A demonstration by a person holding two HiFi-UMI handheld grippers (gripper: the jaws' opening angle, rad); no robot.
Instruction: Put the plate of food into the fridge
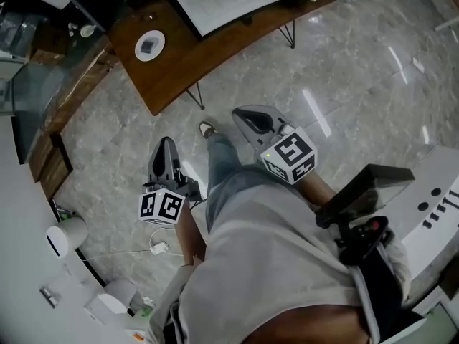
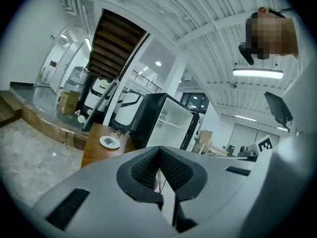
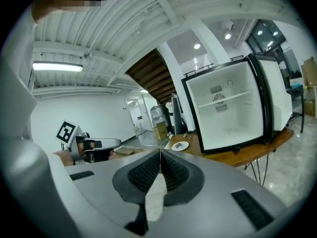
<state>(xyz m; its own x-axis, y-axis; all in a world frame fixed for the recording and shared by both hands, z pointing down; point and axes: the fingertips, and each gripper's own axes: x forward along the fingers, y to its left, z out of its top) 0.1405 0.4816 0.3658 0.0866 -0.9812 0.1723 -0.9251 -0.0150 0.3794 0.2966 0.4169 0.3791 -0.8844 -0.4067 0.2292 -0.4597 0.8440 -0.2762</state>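
Note:
A white plate of food [image 1: 150, 45] rests on the wooden table [image 1: 179, 63] far ahead; it also shows small in the left gripper view [image 2: 109, 142] and the right gripper view [image 3: 180, 146]. An open white fridge [image 3: 233, 110] stands on that table, its inside bare, its door swung out to the right. My left gripper [image 1: 164, 149] and right gripper [image 1: 247, 117] hang low over the floor, well short of the table. Both are shut with nothing between their jaws. The left gripper's tips [image 2: 159, 150] and the right gripper's tips [image 3: 160, 152] meet.
Marble floor [image 1: 344, 92] lies between me and the table. The table stands on thin hairpin legs [image 1: 290, 34]. A wooden counter [image 1: 57, 113] runs along the left. White appliances [image 1: 64, 236] and a cable sit by the left wall. A white machine [image 1: 437, 199] stands at right.

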